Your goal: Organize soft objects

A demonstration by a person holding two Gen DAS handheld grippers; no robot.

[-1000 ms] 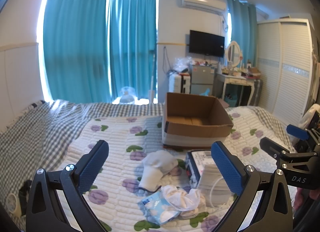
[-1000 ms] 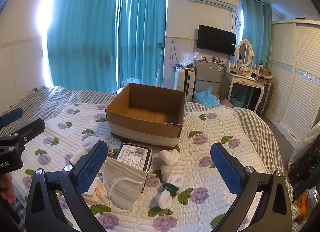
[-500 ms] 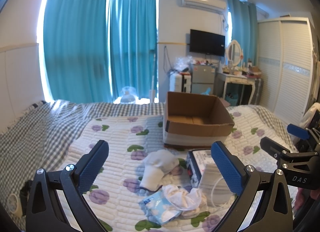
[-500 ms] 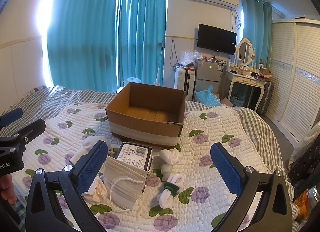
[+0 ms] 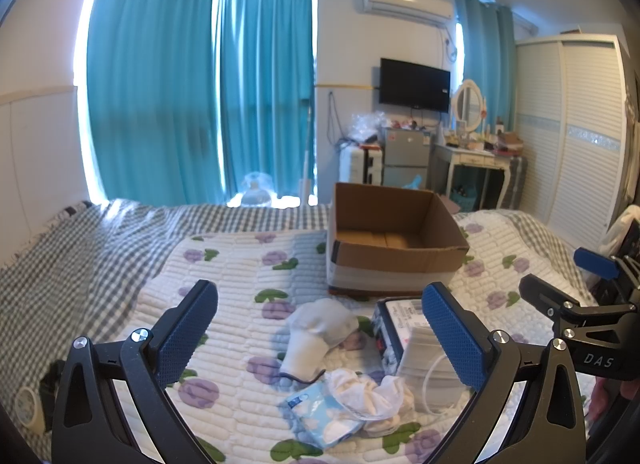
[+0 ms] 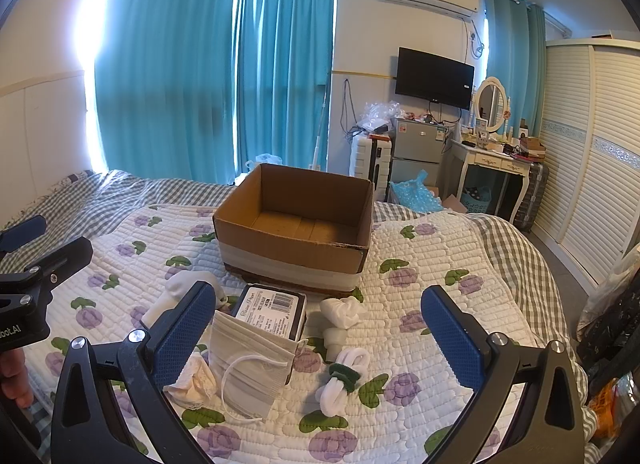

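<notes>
Both grippers spread wide, nothing held; soft stuff lay on the quilt (image 6: 420, 264) in front of the empty box (image 6: 296, 224).
Risk: left gripper (image 5: 320, 328) & right gripper (image 6: 320, 324) hovered w/ jaws apart over the pile; face mask (image 6: 248, 368) leaned on a hard black pack (image 6: 272, 308), so a grab could snag its loop or lift the pack too.

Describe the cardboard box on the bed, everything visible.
The cardboard box is a brown corrugated carton, open at the top, with no flaps showing above the rim. Its floor looks bare, showing only the folded bottom flaps. A wide pale band, seemingly tape, wraps the lower part of its walls. It sits upright on the floral quilt, beyond the scattered items. The black packet lies just in front of its near wall; whether they touch is unclear. Neither gripper is near it.
</notes>
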